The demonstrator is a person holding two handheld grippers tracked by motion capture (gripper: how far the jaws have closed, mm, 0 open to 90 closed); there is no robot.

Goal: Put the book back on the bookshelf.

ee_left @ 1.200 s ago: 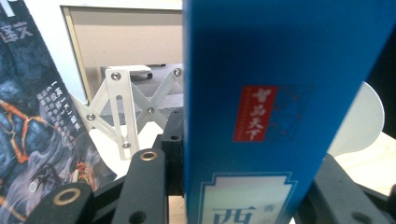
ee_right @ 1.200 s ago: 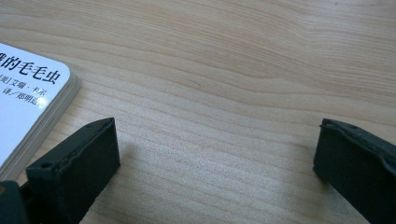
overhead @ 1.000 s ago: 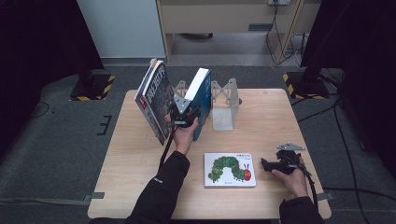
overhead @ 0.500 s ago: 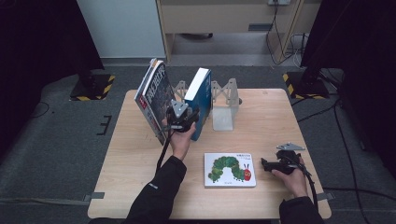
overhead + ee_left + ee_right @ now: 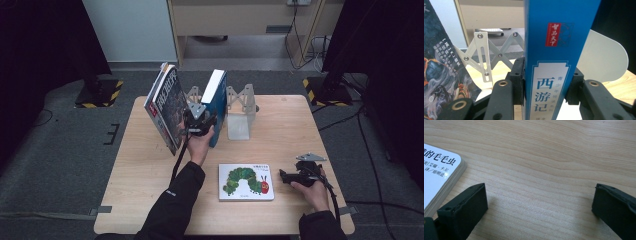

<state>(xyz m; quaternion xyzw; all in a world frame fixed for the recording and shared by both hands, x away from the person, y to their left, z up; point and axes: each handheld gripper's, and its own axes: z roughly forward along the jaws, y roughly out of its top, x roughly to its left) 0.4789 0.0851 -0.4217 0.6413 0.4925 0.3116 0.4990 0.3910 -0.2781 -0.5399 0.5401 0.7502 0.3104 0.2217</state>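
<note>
Seat the blue book upright in the rack.

On the pale wooden desk, your left gripper has its jaws clamped on the tall blue hardback book, between the leaning dark-covered book and the white metal expanding bookend rack. Keep the spine vertical, lower squarely. Your right gripper rests with jaws wide apart, holding nothing.

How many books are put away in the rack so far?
One looks done: the dark-covered book leans at the left end of the metal rack. In hand: the left hand-held gripper is clamped on the upright blue book. Left: the caterpillar book lies flat on the table, beside the open right hand-held gripper.
</note>
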